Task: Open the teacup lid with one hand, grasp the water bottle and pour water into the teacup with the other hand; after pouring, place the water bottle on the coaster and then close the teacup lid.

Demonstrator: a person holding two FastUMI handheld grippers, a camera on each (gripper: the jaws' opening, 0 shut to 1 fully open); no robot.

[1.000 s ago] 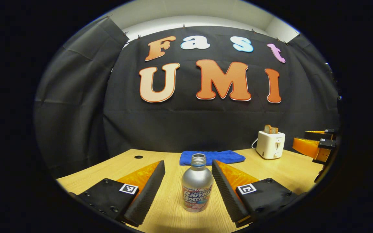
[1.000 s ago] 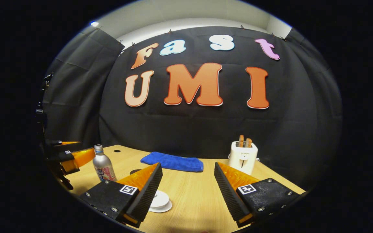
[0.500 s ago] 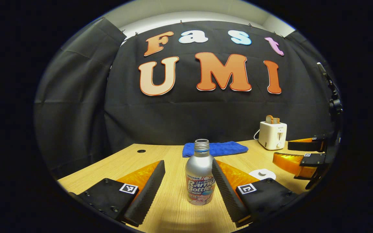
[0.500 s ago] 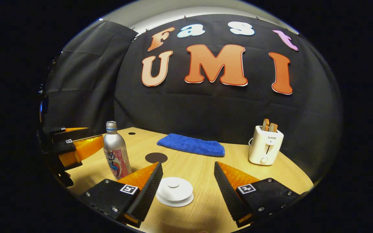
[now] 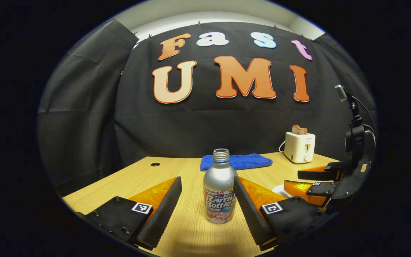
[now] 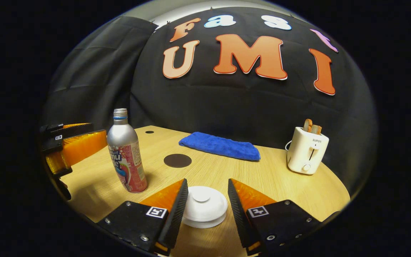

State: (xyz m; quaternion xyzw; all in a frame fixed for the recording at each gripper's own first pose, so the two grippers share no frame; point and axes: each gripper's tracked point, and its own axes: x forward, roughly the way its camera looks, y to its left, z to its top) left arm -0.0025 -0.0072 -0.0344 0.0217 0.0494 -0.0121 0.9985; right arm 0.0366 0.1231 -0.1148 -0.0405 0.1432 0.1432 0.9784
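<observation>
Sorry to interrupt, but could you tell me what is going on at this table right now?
A person works two handheld grippers. The left gripper is open around an uncapped silver water bottle standing on the wooden table, not gripping it. The right gripper is open around the white teacup lid, which is still on. The dark coaster lies bare; nothing has been poured.

The left gripper view sits low over the counter (image 5: 177, 167), facing the booth's back wall, with its own tongs (image 5: 207, 200) at the bottom of the frame and the water bottle (image 5: 219, 194) close at centre. The right gripper view looks from higher and tilts down onto the teacup lid (image 6: 204, 206) at lower centre. Both views share the bottle, the blue towel (image 6: 219, 145), the toaster (image 5: 299, 147) and the counter.
</observation>
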